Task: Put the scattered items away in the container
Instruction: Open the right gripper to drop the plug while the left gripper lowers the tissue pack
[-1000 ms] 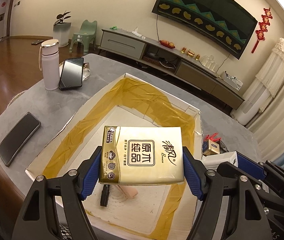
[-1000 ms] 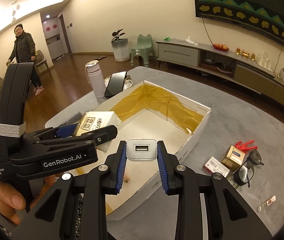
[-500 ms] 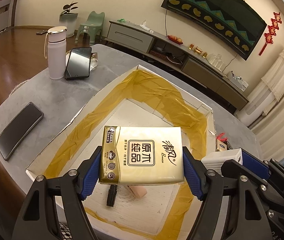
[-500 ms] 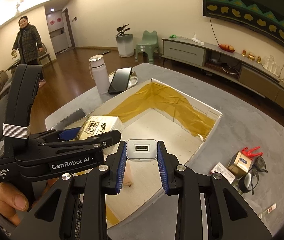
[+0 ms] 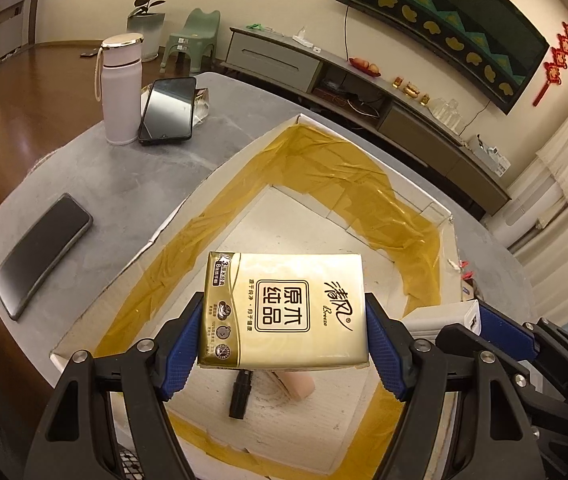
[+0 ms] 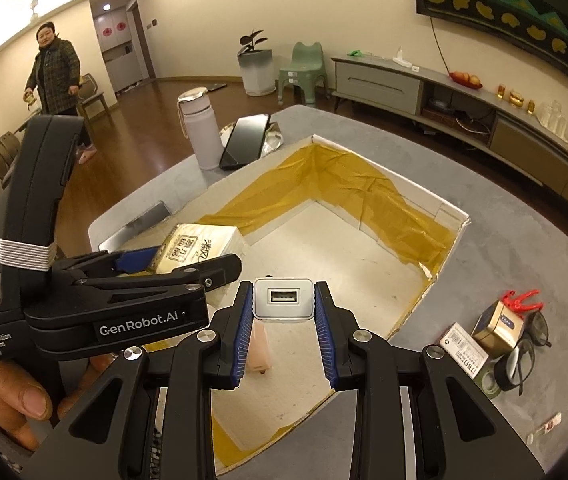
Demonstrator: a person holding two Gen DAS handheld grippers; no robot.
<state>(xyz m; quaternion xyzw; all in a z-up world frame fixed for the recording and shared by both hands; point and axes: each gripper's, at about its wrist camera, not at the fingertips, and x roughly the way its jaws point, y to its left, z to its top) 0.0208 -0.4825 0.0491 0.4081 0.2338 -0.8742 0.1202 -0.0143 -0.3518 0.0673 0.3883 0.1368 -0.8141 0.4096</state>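
Observation:
My left gripper (image 5: 284,320) is shut on a gold tissue pack (image 5: 284,312), held above the near end of the open cardboard box (image 5: 364,200) lined with yellow tape. On the box floor below lie a small black tube (image 5: 240,396) and a pink item (image 5: 296,384). My right gripper (image 6: 283,312) is shut on a white USB charger block (image 6: 283,298), also over the box's (image 6: 456,236) near side. In the right wrist view the left gripper's body (image 6: 96,300) and tissue pack (image 6: 196,246) sit to the left.
A white flask (image 5: 120,88), a phone (image 5: 170,110) leaning by it and a second phone (image 5: 42,254) lie left of the box. Right of the box are a gold tin (image 6: 498,326), red clip (image 6: 522,300), small carton (image 6: 464,346), glasses (image 6: 524,356) and tape roll (image 6: 490,380). A person (image 6: 54,72) stands far back.
Both grippers have moved forward over the box with their loads, so the box floor now fills more of each view. The grips are unchanged.

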